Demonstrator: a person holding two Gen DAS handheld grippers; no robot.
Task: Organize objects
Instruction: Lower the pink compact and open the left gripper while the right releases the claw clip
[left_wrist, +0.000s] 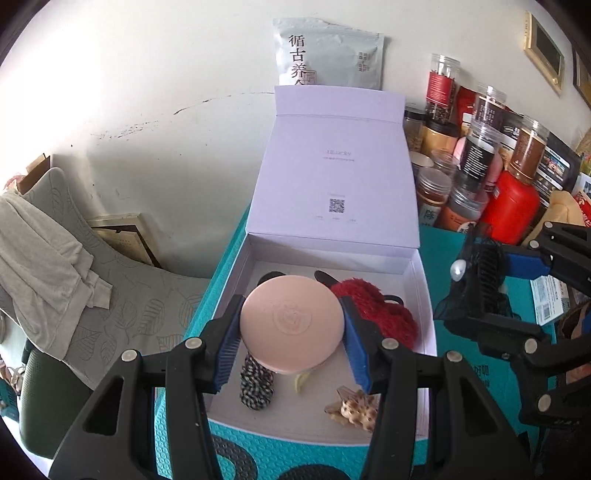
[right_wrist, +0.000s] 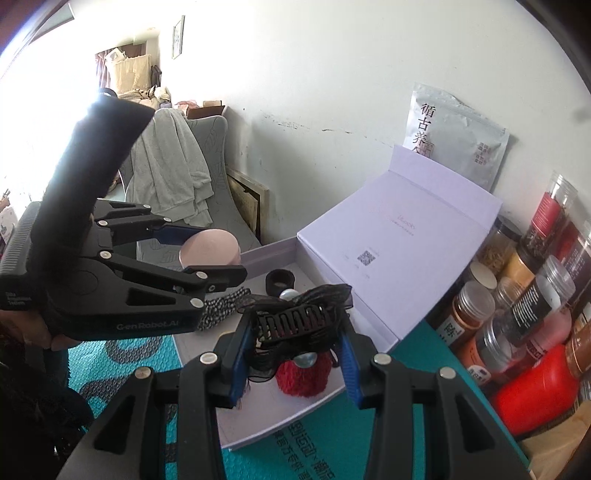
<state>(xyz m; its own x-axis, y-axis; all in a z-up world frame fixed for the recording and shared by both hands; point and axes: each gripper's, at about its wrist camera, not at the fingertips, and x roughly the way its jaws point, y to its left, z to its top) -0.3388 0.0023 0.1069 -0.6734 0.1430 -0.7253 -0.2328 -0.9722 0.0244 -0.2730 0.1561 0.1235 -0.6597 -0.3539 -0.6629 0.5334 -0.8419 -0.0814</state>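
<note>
While crosswise in right tongs, black hair claw, long axis side-to-side.

Open box on the mat, grippers over it

The box sits on the mat, its lid raised at the back toward the wall; a pouch stands behind the lid; jars crowd to the right; a chair stands left; the left gripper holds a round compact over the box; beneath lie a scrunchie, a fluffy piece and a clip; the right gripper holds a hair claw above the box's right edge.
</note>
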